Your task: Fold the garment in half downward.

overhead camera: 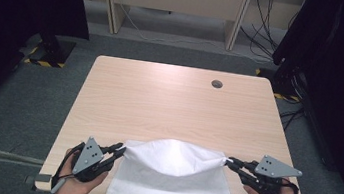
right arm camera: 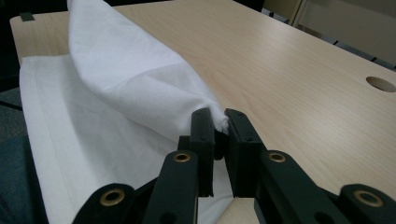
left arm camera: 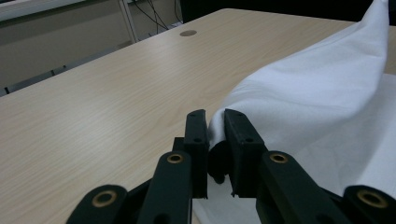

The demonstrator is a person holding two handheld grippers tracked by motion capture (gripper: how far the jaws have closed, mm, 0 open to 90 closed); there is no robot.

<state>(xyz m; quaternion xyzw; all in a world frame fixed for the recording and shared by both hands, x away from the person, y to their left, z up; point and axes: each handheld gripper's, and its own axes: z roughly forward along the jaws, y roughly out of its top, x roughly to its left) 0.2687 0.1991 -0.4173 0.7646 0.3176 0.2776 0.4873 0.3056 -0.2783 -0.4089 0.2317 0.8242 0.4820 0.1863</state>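
Cloth [overhead camera: 172,175] sits at the near edge of the table [overhead camera: 170,97], and we've got the left gripper [overhead camera: 120,149] and right gripper [overhead camera: 231,163] each pinching a lifted corner, middle sagging between.

A wooden table [overhead camera: 159,100] with a cable hole [overhead camera: 217,84] near its far edge.

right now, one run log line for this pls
left claw: shut on white cloth corner | right claw: shut on other corner | cloth: far edge lifted

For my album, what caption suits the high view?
Two hand-held grippers, left and right, pinch a white cloth's corners above a wooden table.
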